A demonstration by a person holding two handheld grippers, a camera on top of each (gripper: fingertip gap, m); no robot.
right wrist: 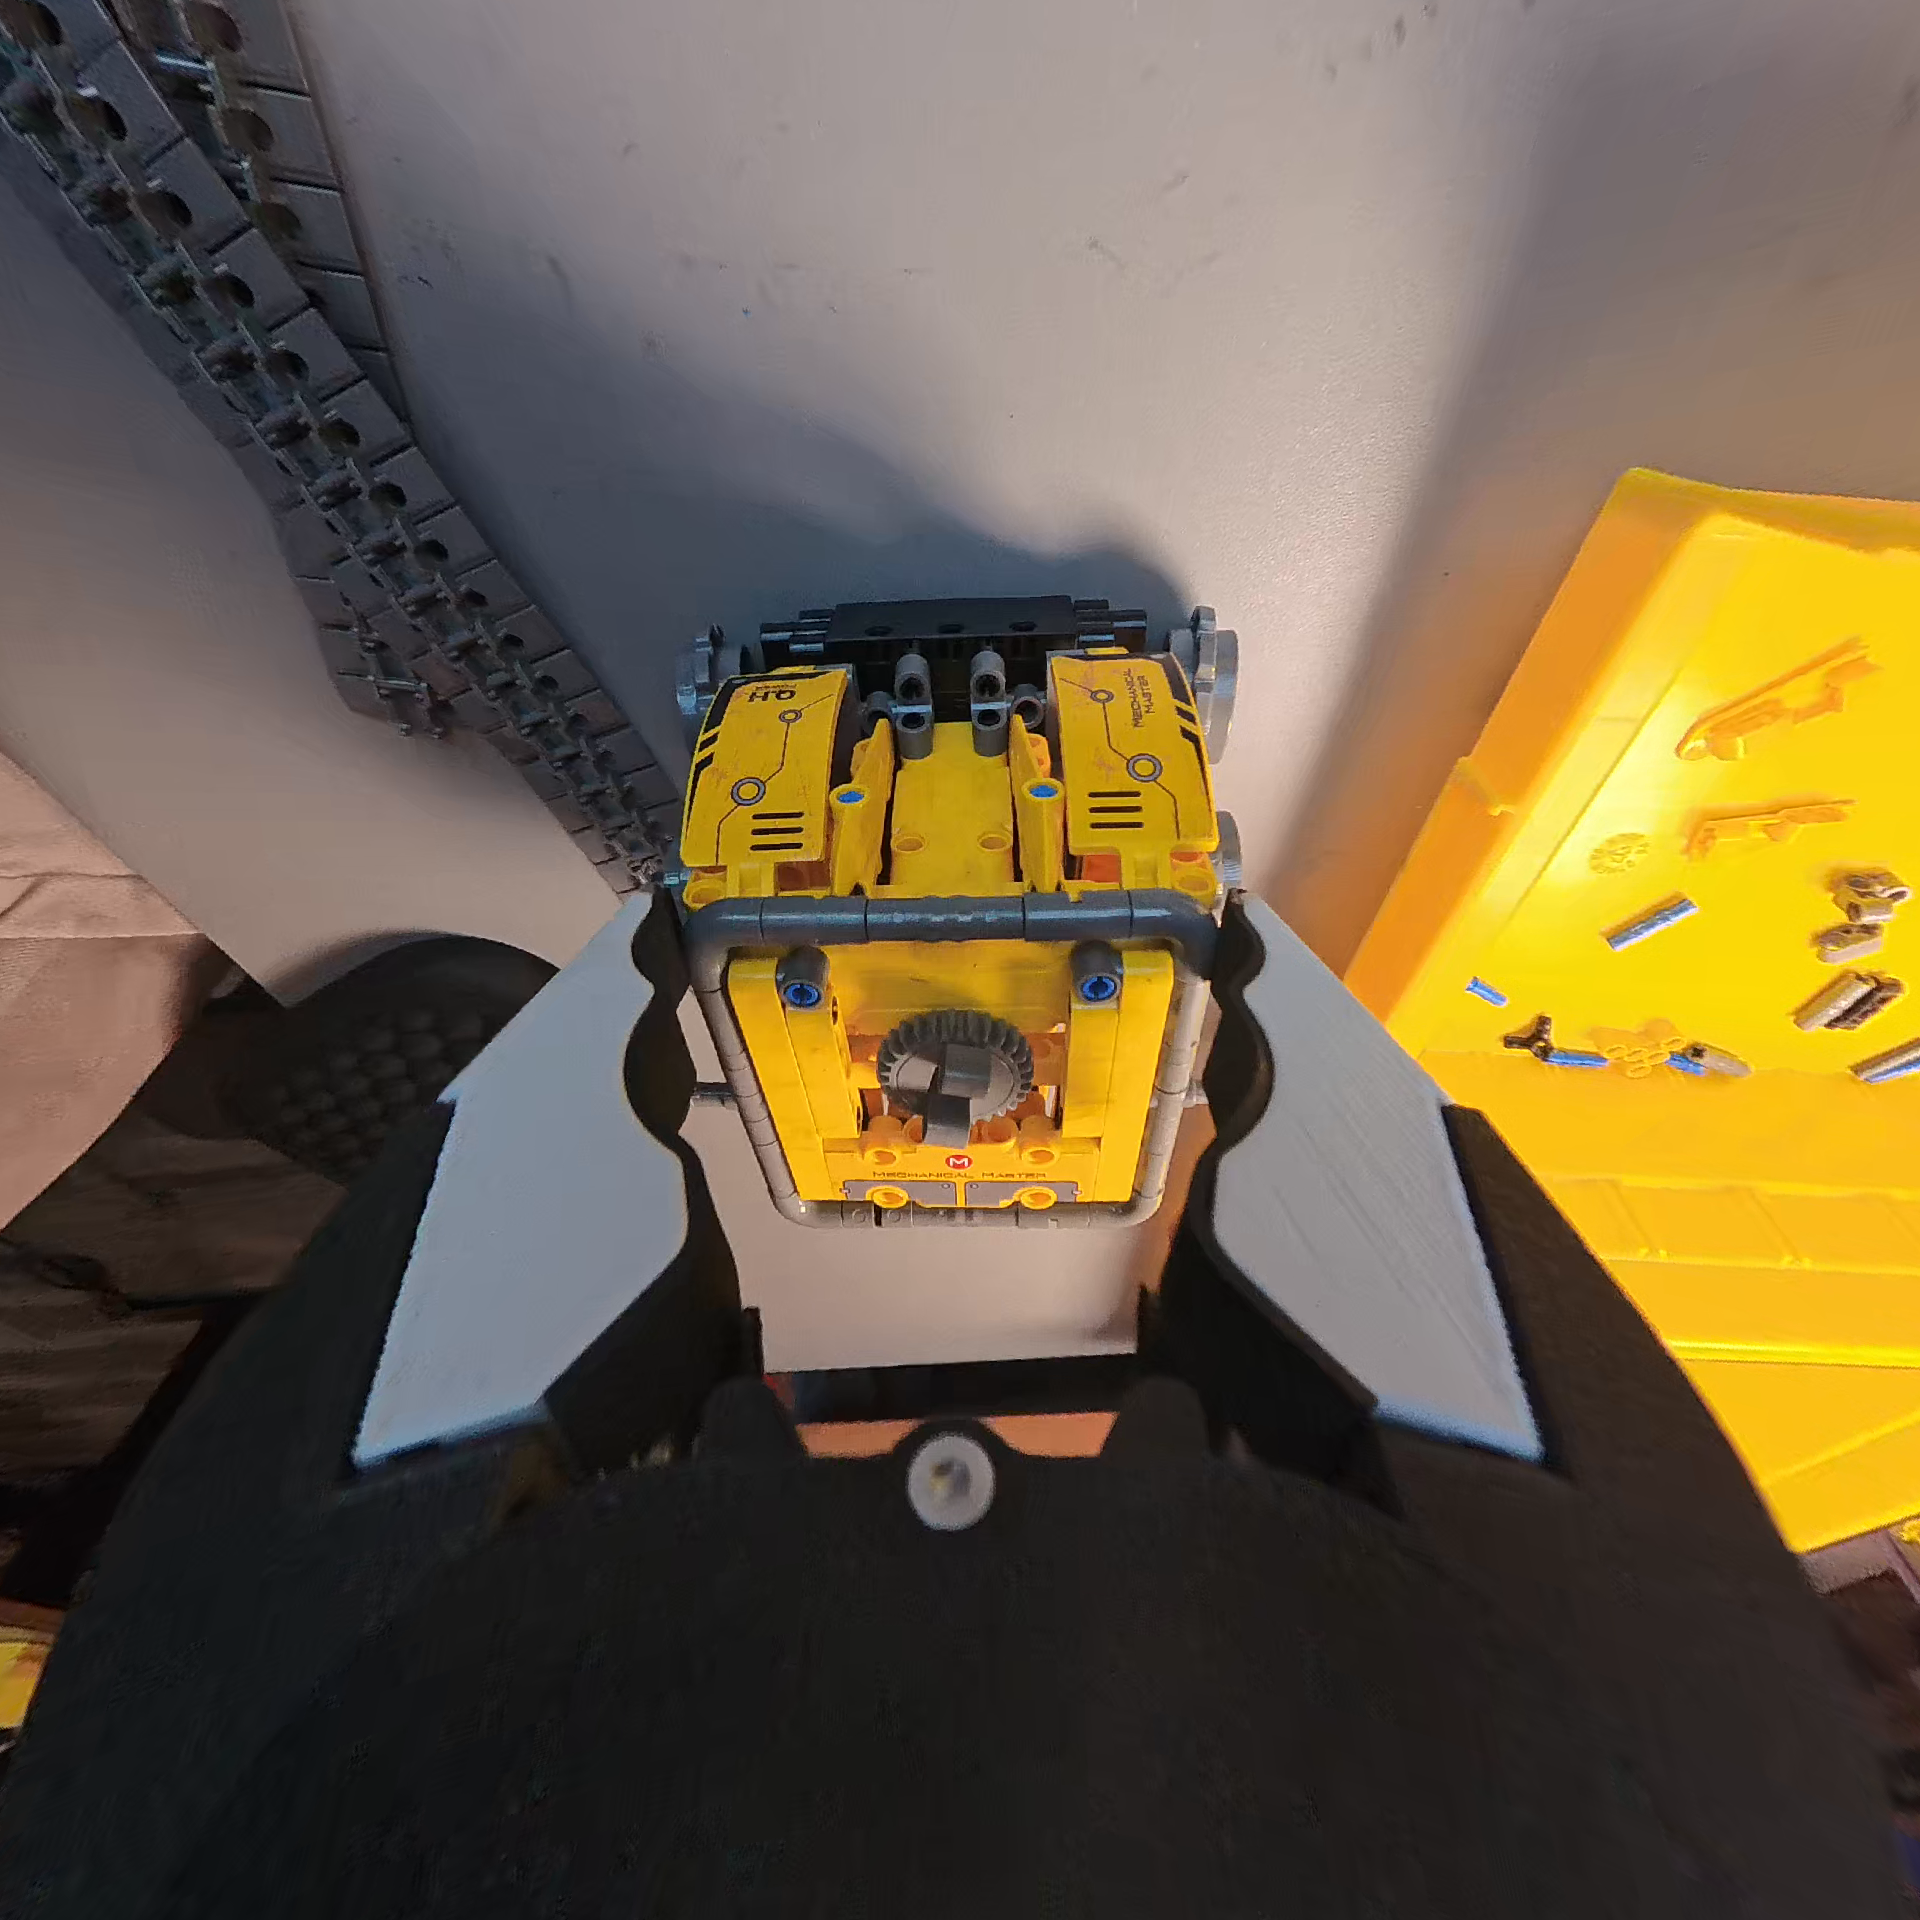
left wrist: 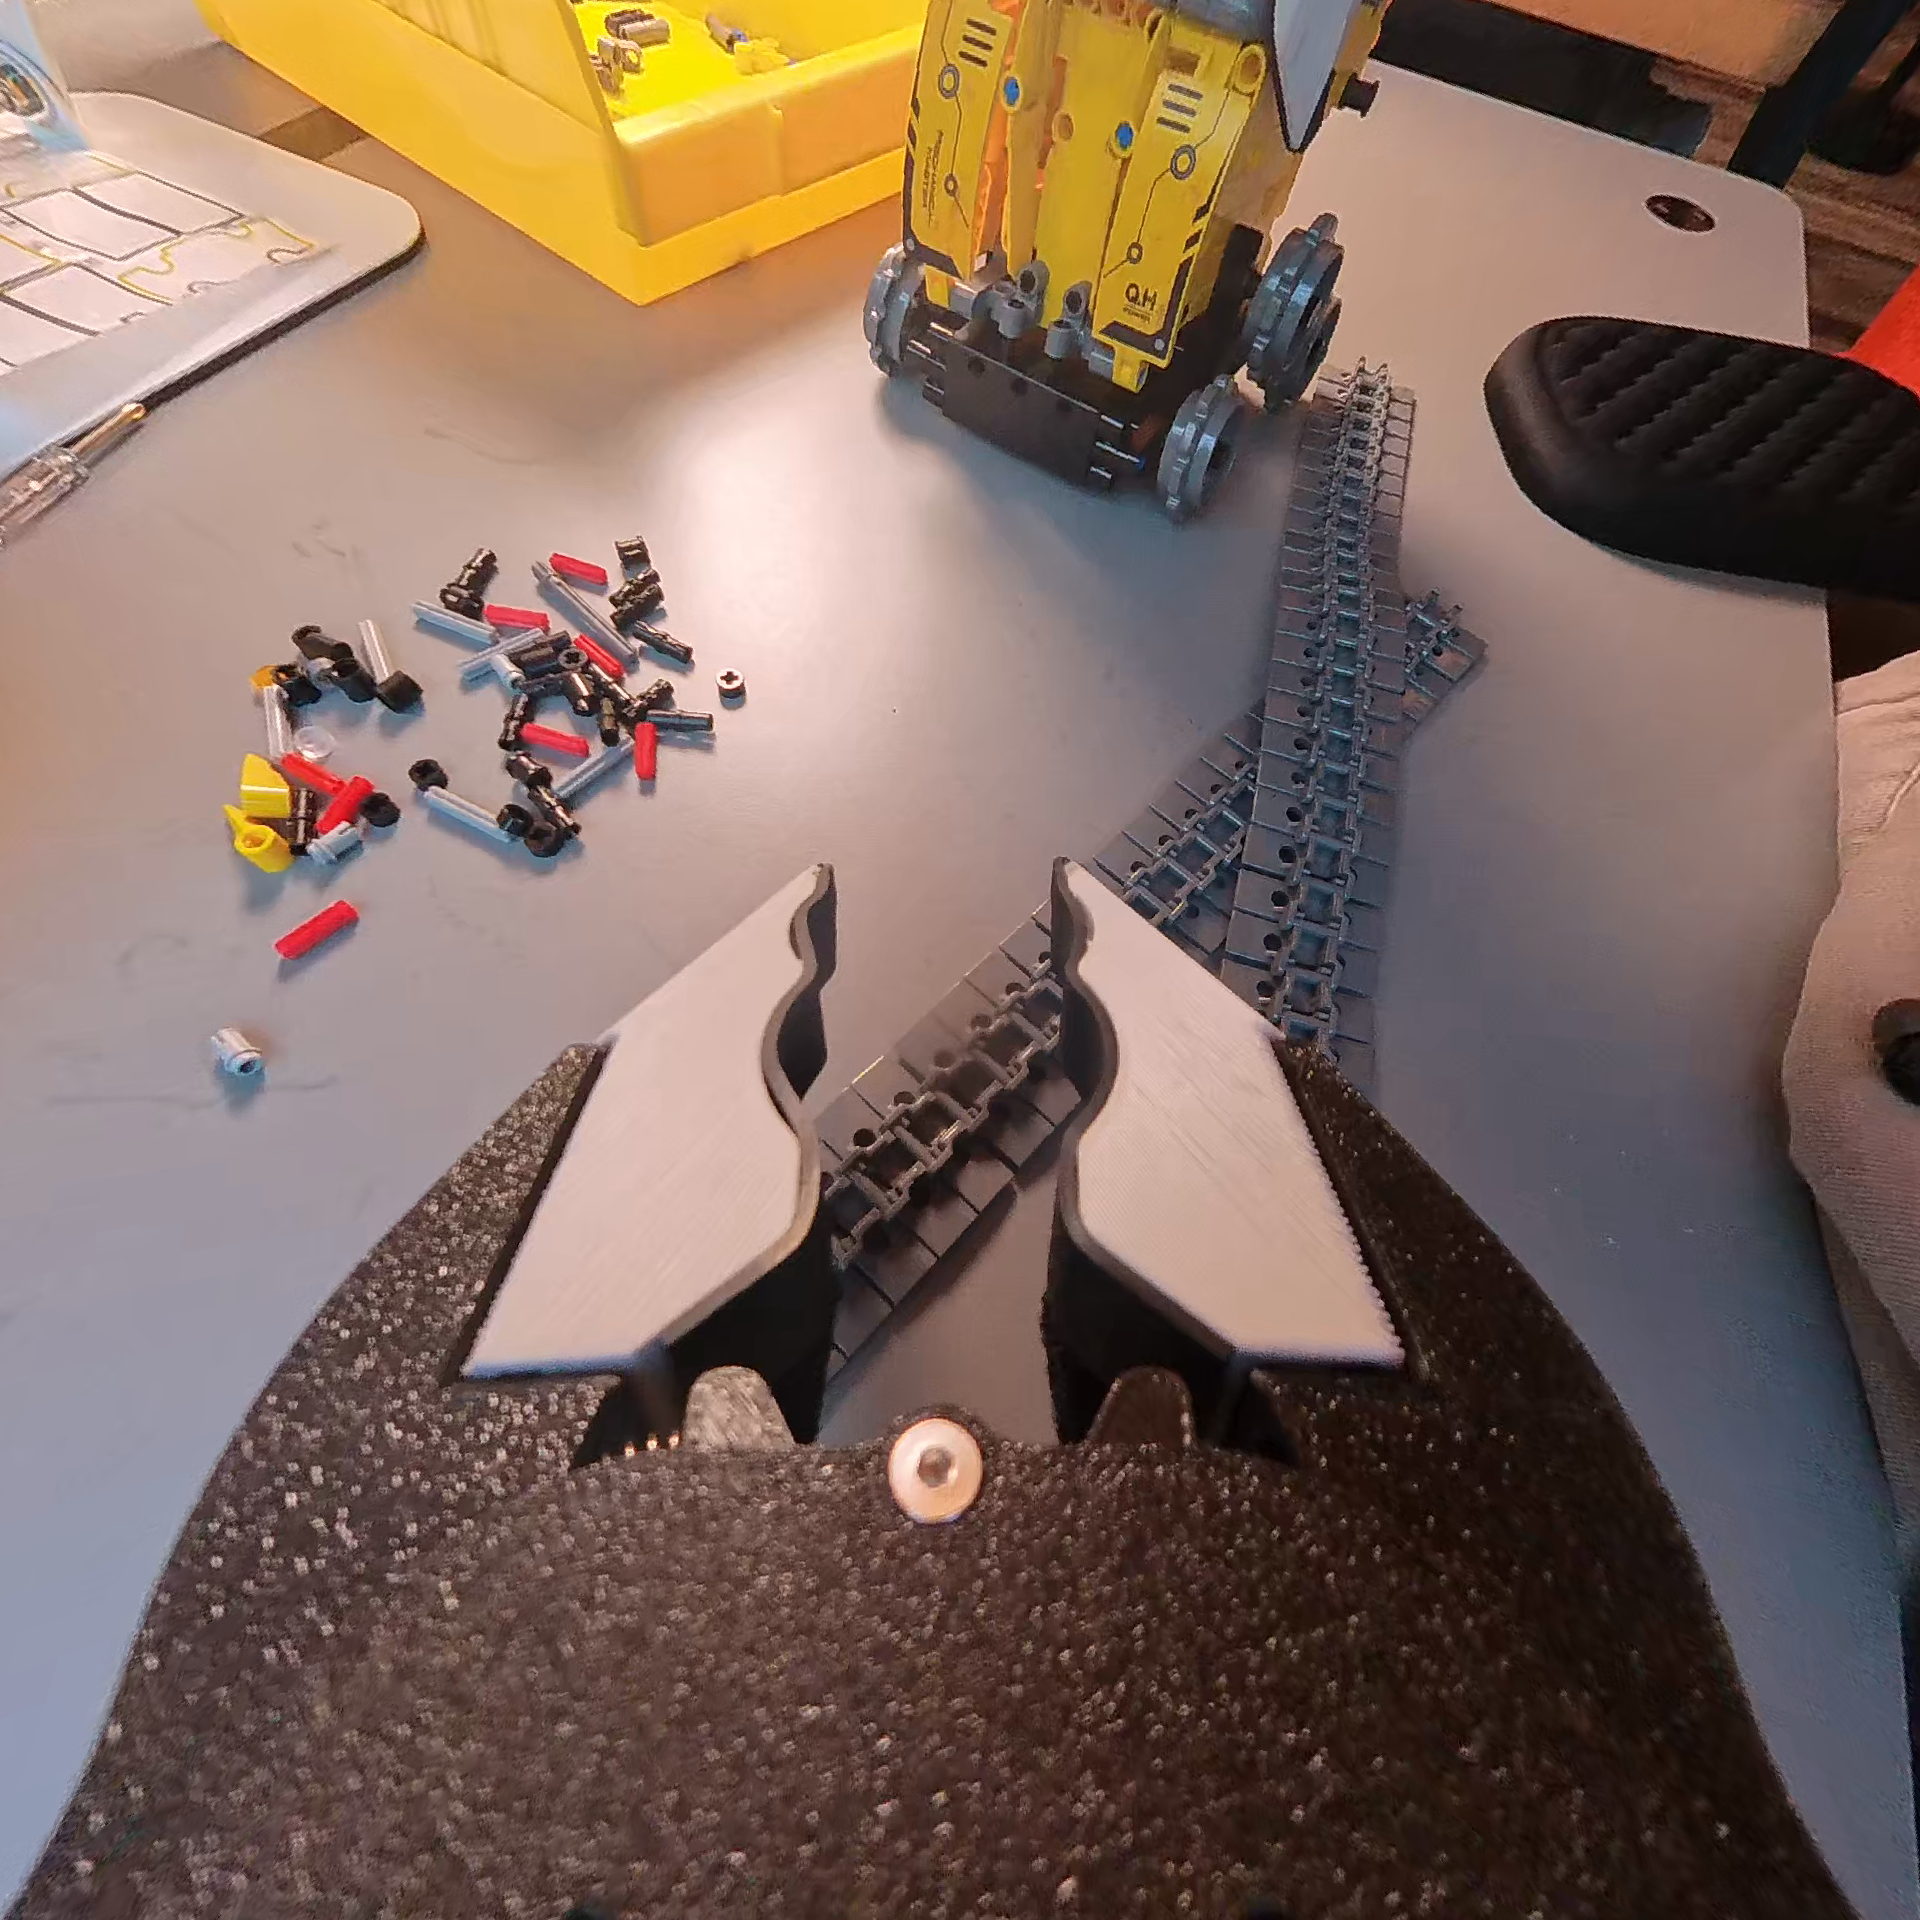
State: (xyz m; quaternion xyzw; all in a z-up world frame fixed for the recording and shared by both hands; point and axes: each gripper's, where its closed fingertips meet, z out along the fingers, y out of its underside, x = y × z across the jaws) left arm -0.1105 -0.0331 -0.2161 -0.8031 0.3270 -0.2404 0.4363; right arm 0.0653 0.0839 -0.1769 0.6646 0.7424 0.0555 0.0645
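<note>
Clearly the right gripper (right wrist: 951, 925) is the one engaged: its fingers straddle the top of the yellow brick-built vehicle (right wrist: 935, 935), one against each side of the grey tube frame, pinching it, though whether the pads truly press or merely touch is hard to judge from this angle. The model stands upright on the grey table (right wrist: 1039, 312), its grey wheels (left wrist: 1205, 447) down, long axis running away from the fingers.

The left gripper (left wrist: 945, 883) hovers low, fingers spread and empty, over the near end of a dark grey track strip (left wrist: 1330, 727). That strip runs lengthwise from between these fingers toward the vehicle's wheels. Loose small pins and connectors (left wrist: 520, 707) lie scattered to the left, a yellow parts tray (left wrist: 675, 156) beyond.
</note>
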